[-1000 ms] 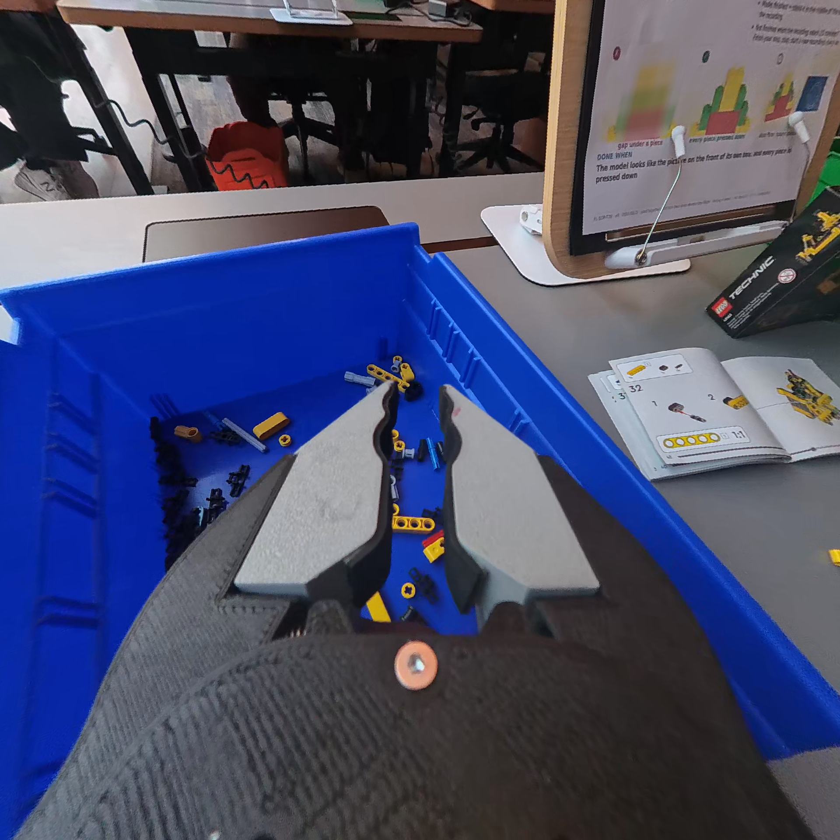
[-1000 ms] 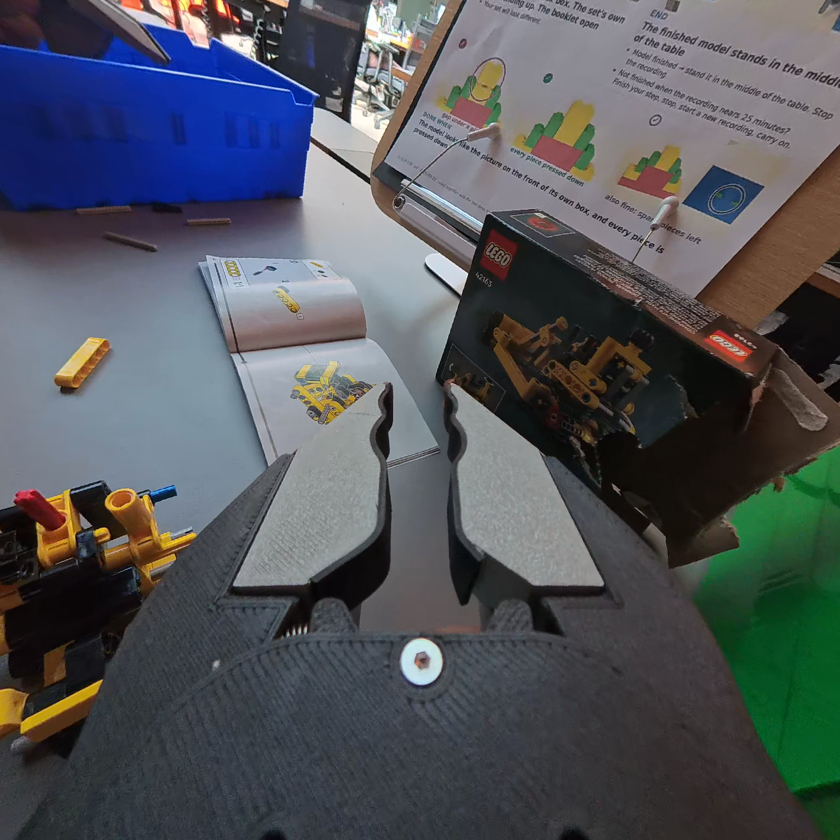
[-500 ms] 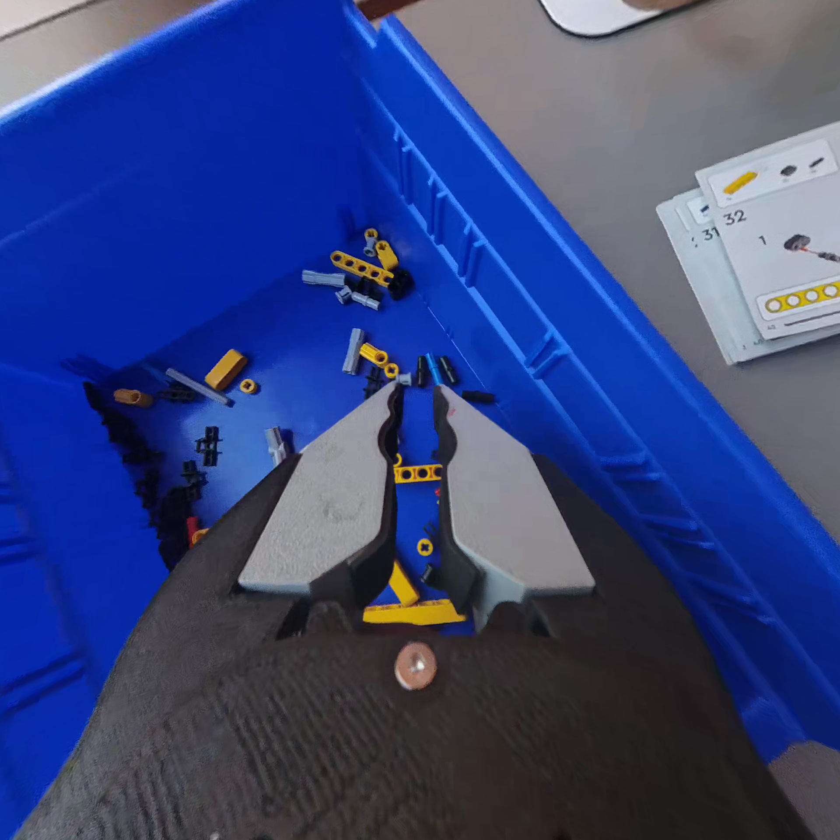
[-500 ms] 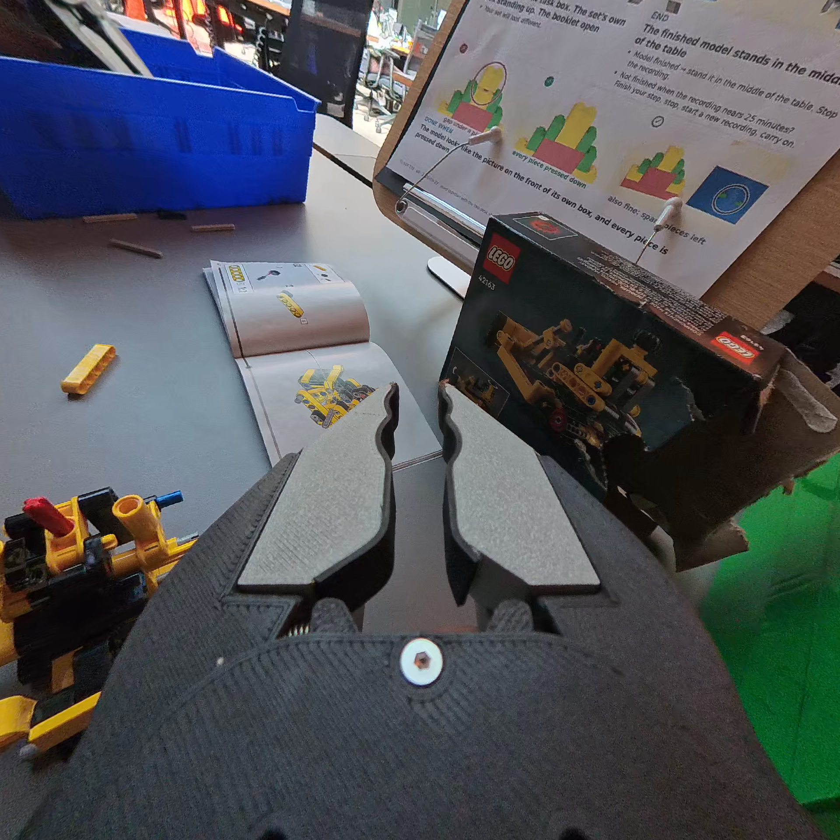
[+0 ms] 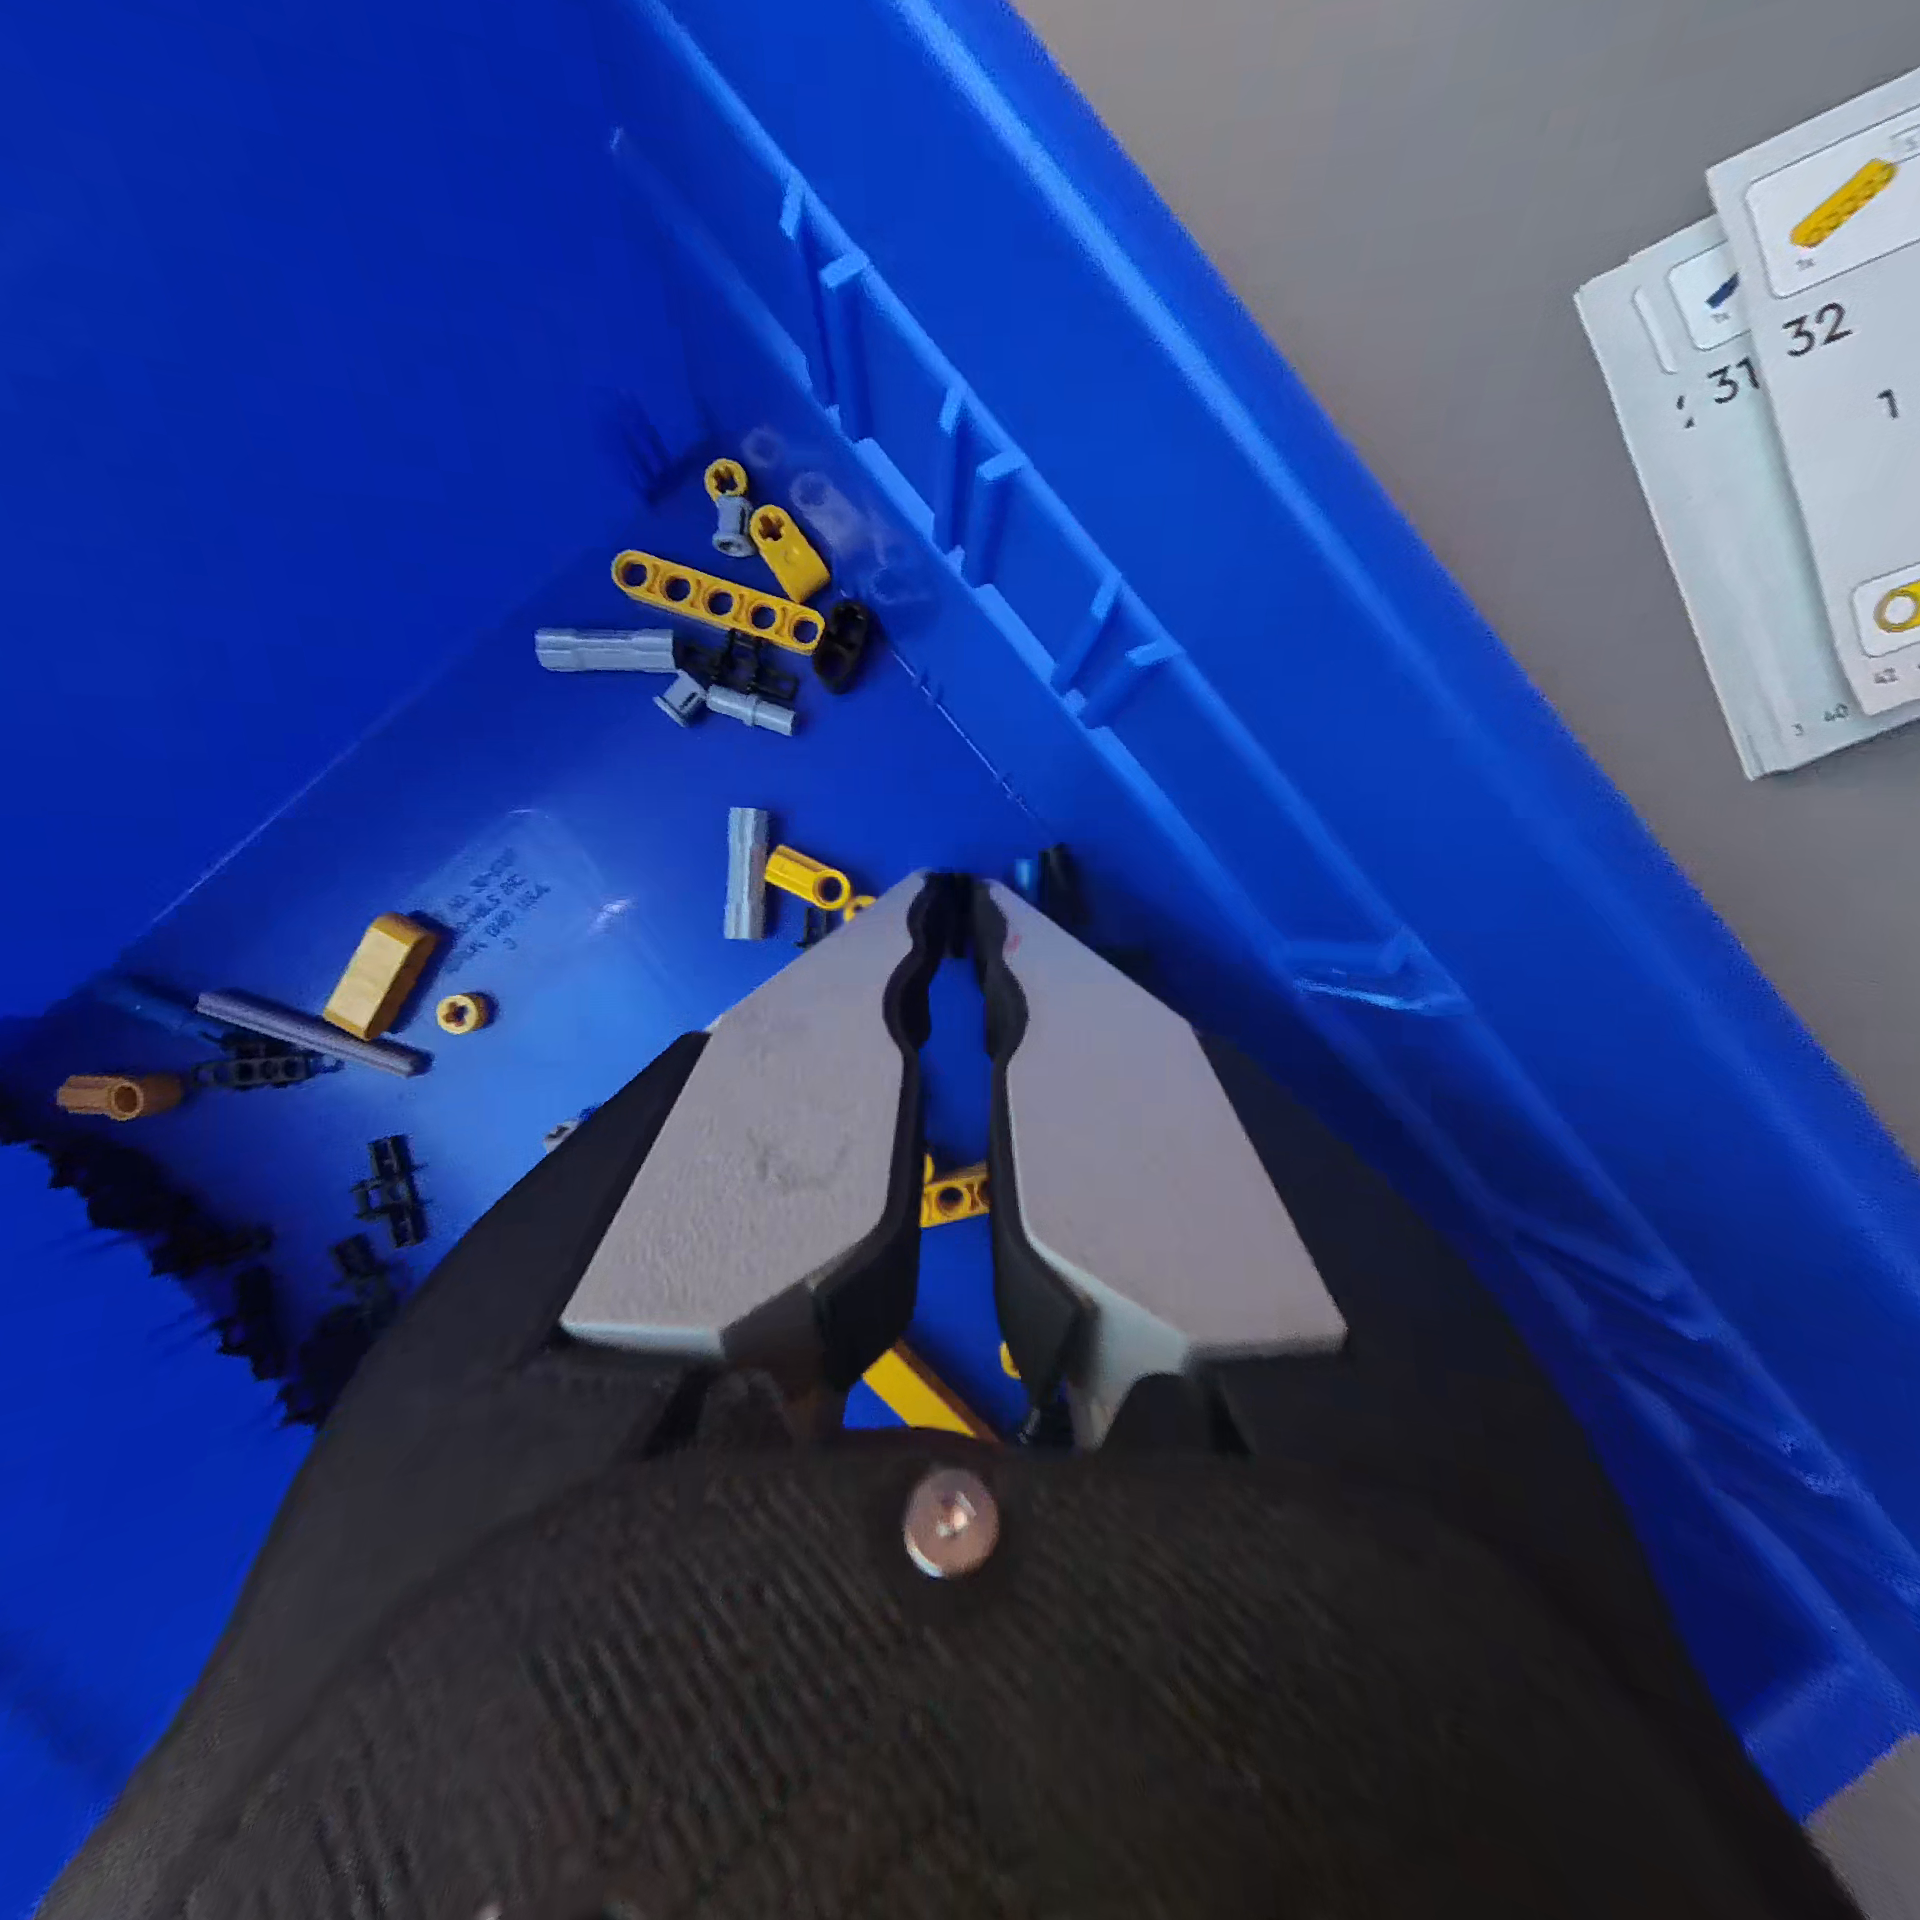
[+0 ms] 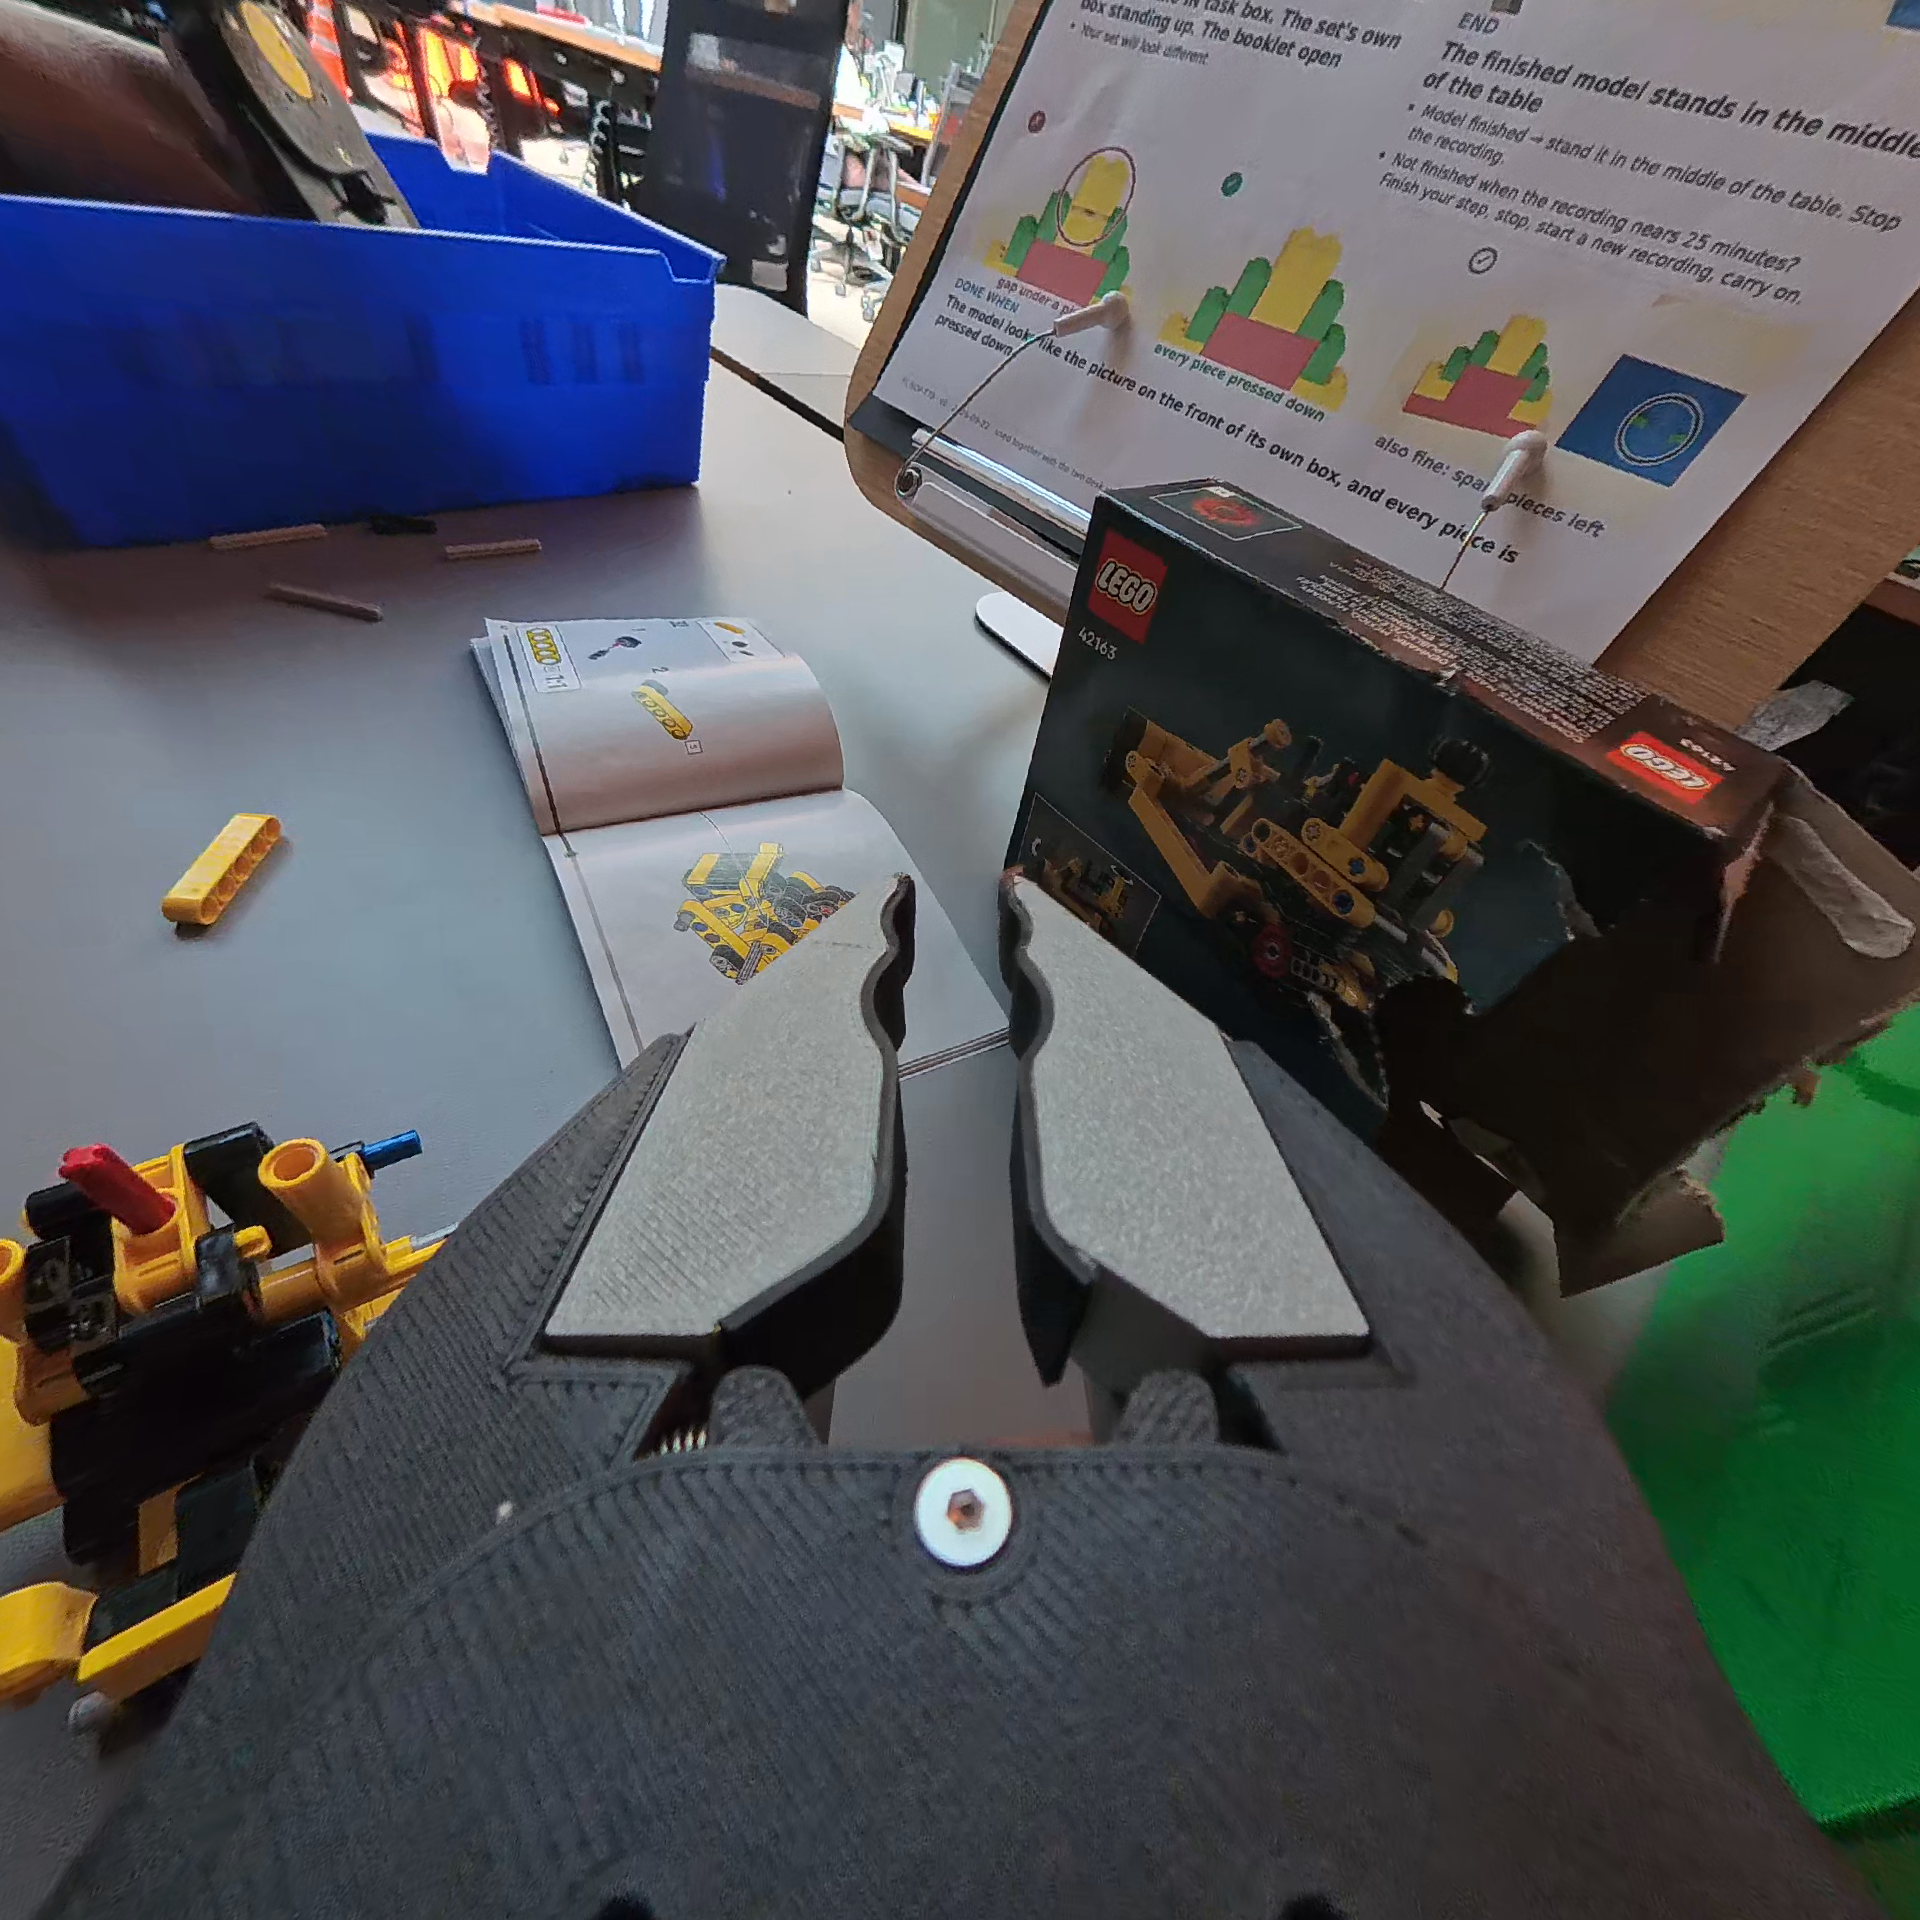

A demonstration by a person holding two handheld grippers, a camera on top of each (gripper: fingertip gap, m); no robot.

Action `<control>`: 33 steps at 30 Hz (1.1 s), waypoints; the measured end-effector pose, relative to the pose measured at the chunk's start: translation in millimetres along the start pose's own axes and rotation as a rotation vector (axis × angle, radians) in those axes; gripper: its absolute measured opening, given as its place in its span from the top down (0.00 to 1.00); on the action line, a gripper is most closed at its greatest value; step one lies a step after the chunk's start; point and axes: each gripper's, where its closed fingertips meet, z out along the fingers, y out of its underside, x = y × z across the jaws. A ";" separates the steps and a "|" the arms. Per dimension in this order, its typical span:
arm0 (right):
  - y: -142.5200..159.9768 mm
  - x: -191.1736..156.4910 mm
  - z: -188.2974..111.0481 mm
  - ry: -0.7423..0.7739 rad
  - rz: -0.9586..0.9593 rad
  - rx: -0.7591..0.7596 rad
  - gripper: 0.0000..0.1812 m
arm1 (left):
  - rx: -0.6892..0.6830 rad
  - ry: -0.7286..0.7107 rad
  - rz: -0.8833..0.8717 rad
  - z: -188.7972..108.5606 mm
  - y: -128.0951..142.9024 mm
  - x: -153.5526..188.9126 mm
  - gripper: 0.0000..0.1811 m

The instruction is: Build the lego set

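My left gripper point(image 5: 948, 902) reaches down into the blue bin point(image 5: 1143, 623), near its right wall. Its tips are closed on what looks like a small black pin. Loose pieces lie around it: a yellow five-hole beam point(image 5: 717, 601), grey connectors point(image 5: 603, 650), a blue pin point(image 5: 1023, 873) and a tan block point(image 5: 376, 975). My right gripper point(image 6: 956, 904) is open and empty, held over the table by the open instruction booklet point(image 6: 675, 748). The part-built yellow and black model point(image 6: 156, 1299) sits at its lower left. A yellow beam point(image 6: 221, 868) lies alone on the table.
The set's box point(image 6: 1351, 810) stands right of the right gripper, in front of a wooden stand holding an instruction sheet point(image 6: 1351, 208). The blue bin point(image 6: 364, 364) is at the far left with small tan and black pieces point(image 6: 322, 601) before it. The booklet point(image 5: 1818, 468) lies right of the bin. Tip to tip, the grippers are about 40 cm apart. My right tips are about 50 cm from the tan block point(image 5: 376, 975), my left tips only 10 cm. The left gripper is farther from the yellow beam point(image 6: 221, 868), some 30 cm, than the right, some 20 cm.
My left gripper has tilted down and gone deeper into the bin, and its jaws have closed from a small gap to tips together. The right gripper has barely moved.
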 end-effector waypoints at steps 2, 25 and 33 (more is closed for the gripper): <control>0.1 -0.6 1.0 -0.005 -0.002 -0.003 0.93 | 0.008 -0.021 -0.005 -0.8 -1.2 -5.0 0.98; -0.5 -1.7 1.1 -0.002 -0.014 -0.001 0.94 | 0.075 -0.083 0.043 -26.0 -8.9 -1.5 0.99; -0.1 -4.3 1.4 -0.003 -0.028 -0.007 0.95 | 0.609 0.059 0.167 -143.8 -80.4 89.7 0.99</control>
